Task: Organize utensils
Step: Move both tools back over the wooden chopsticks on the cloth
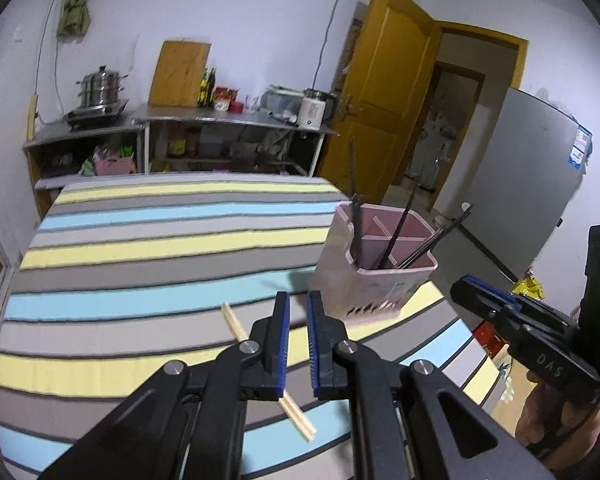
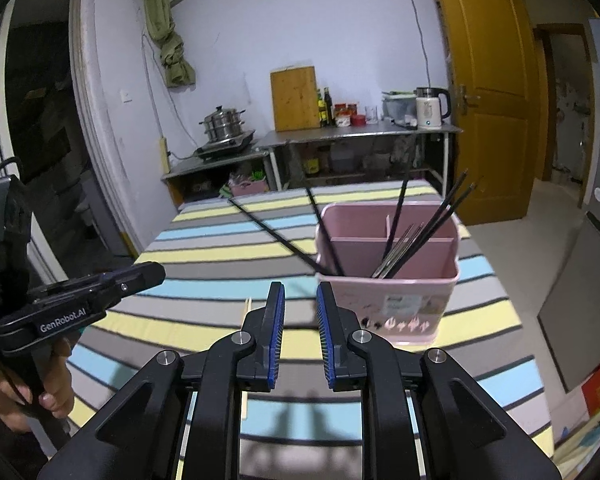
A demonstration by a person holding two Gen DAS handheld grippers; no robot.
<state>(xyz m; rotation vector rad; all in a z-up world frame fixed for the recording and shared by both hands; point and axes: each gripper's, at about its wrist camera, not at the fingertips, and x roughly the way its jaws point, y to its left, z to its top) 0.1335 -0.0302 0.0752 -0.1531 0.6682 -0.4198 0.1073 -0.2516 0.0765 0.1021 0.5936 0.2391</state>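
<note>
- Wooden chopsticks (image 1: 269,364), a pale pair side by side, lie flat on the striped surface (image 1: 140,248), to the left of the pink utensil holder (image 1: 374,276) and nearer to me than it is. They look like the only utensils left outside the holder.
- The pink utensil holder stands upright near the right edge of the surface. Thin walls split it into compartments.
- Black chopsticks (image 2: 424,232) lean in the holder's compartments, tips up and fanned outward. One black stick (image 2: 276,236) slants far out over the holder's left rim, so it is probably only loosely seated.
- My left claw (image 1: 298,340) hangs directly above the wooden pair, left of the holder. Its jaws stand apart with nothing between them. I judge it is lined up there to drop down and take the pair.
- My right claw (image 2: 300,336) hovers in front of the holder, a little left of its middle. Its jaws are also apart and hold nothing. It seems to wait there, clear of the leaning sticks.
- From the right wrist view, only a short end of the wooden pair shows beside my left finger; the rest is hidden under the claw.
- The pair lies slantwise to my left jaws, so I judge the claw needs a turn before closing.
</note>
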